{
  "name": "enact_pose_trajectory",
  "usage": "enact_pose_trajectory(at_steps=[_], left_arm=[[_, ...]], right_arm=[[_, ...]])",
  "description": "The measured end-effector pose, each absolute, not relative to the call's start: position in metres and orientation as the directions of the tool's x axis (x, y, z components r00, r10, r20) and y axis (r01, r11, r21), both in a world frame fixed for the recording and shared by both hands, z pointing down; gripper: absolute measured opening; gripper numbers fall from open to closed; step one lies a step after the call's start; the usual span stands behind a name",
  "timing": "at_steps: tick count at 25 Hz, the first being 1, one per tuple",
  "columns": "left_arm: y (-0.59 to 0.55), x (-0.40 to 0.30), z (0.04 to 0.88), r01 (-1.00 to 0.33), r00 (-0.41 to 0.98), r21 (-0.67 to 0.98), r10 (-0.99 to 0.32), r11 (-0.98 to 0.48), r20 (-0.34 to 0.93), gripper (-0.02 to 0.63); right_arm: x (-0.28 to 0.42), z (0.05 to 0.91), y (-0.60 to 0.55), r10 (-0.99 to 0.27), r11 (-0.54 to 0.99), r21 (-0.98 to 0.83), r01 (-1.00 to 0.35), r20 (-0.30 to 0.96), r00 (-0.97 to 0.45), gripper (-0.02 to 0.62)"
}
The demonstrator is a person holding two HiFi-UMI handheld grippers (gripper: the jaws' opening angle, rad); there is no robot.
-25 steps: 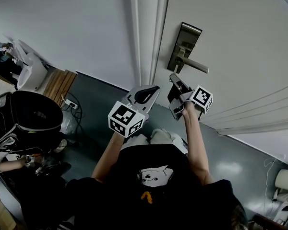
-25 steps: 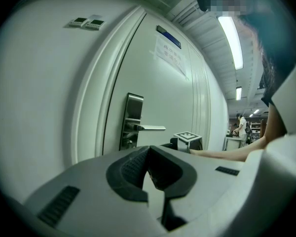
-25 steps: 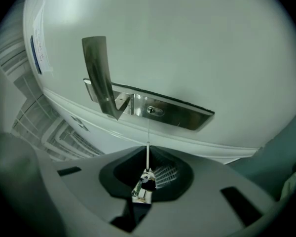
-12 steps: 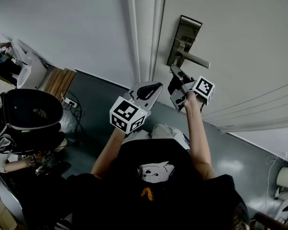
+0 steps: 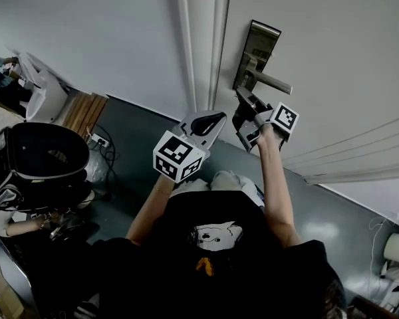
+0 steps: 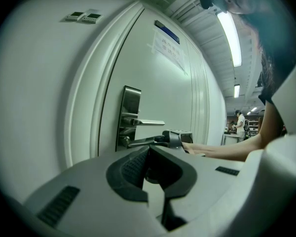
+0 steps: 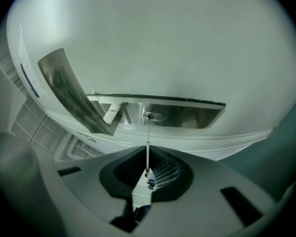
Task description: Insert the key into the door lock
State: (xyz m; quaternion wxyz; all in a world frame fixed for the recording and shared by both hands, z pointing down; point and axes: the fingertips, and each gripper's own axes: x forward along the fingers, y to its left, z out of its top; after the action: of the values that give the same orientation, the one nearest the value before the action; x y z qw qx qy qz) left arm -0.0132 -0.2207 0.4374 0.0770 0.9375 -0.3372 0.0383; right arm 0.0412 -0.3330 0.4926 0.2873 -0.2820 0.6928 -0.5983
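Note:
On the white door sits a steel lock plate with a lever handle. My right gripper is just below the lever, shut on a thin key. In the right gripper view the key's blade runs straight up to the keyhole in the lock plate, and its tip meets the keyhole; how deep it sits I cannot tell. The lever handle reaches off to the left there. My left gripper hangs lower left, by the door frame, shut on nothing. The left gripper view shows the lock plate and the right gripper.
The door frame stands left of the lock. A black chair, wooden boards and a white bin are on the floor at the left. A person stands far down the corridor.
My right gripper has risen with the key, closer to the lock plate under the lever. The left gripper has drifted slightly up and right.

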Motion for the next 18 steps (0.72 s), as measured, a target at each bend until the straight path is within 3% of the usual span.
enact_pose_trajectory(at_steps=[18], left_arm=[[-0.226, -0.017, 0.439, -0.656, 0.754, 0.11, -0.639, -0.747, 0.154, 0.009]], right_arm=[[0.057, 0.495, -0.349, -0.831, 0.088, -0.977, 0.196, -0.181, -0.526, 0.023]])
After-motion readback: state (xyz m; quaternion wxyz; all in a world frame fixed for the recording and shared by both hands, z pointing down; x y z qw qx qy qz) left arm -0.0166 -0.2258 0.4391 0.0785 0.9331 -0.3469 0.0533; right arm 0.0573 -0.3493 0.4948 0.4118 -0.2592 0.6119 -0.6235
